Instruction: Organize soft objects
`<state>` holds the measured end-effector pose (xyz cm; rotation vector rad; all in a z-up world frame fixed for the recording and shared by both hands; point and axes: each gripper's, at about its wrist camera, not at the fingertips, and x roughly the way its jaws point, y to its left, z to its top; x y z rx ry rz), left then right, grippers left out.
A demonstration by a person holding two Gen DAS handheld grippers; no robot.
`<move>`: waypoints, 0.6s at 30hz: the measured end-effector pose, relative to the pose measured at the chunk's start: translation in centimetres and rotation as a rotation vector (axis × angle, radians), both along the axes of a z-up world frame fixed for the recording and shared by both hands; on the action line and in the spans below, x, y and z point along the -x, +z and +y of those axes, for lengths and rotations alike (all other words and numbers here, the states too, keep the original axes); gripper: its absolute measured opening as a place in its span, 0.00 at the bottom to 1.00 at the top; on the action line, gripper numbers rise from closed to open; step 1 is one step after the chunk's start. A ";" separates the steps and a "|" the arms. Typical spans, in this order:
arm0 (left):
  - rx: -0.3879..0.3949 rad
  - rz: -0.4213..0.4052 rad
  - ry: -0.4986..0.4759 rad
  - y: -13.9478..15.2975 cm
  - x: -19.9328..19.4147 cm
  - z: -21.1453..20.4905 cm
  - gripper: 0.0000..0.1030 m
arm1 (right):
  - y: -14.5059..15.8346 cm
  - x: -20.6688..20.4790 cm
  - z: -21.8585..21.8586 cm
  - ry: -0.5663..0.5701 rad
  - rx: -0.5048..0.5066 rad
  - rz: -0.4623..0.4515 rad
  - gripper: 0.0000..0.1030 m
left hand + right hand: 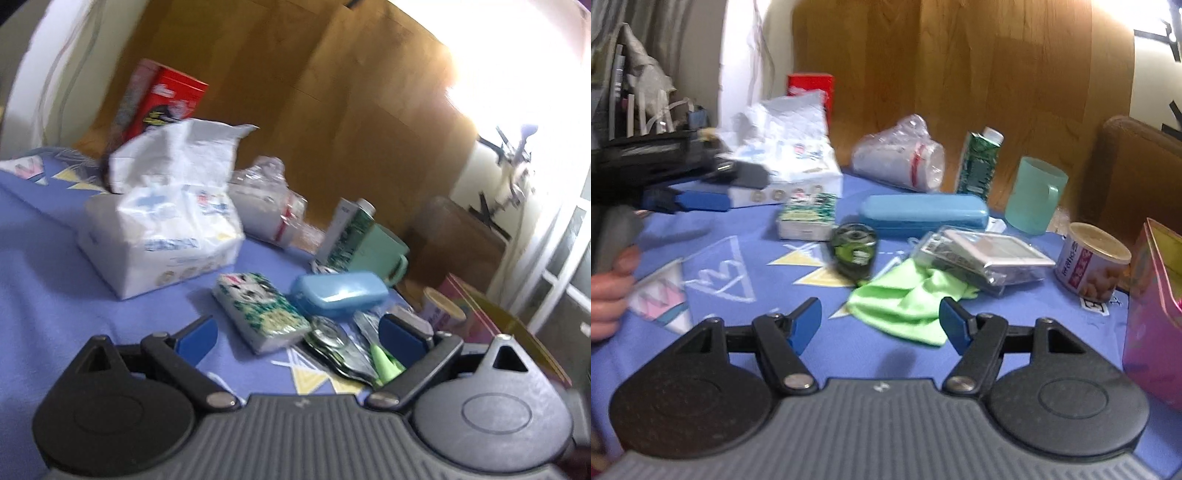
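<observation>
**Both grippers open over the table**

Right gripper (pixel 880 325) I see gaping, holding nothing; green cloth (pixel 905 302) lies just ahead between its fingers, beside the dark jar (pixel 854 251); left gripper (pixel 299 334) spread wide, empty; tissue pack (pixel 258 310) lies between its fingers.

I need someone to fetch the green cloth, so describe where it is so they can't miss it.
On the blue tablecloth, find the long blue case. In front of it, a crumpled green cloth lies partly under a clear-wrapped flat pack. It is the only bright green fabric.
</observation>
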<state>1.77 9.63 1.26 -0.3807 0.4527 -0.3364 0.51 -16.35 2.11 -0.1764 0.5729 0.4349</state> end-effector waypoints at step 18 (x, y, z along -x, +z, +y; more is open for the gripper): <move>0.005 0.082 -0.316 0.1 0.5 -5.2 0.90 | 0.3 6.2 -3.6 0.104 -0.153 0.065 0.10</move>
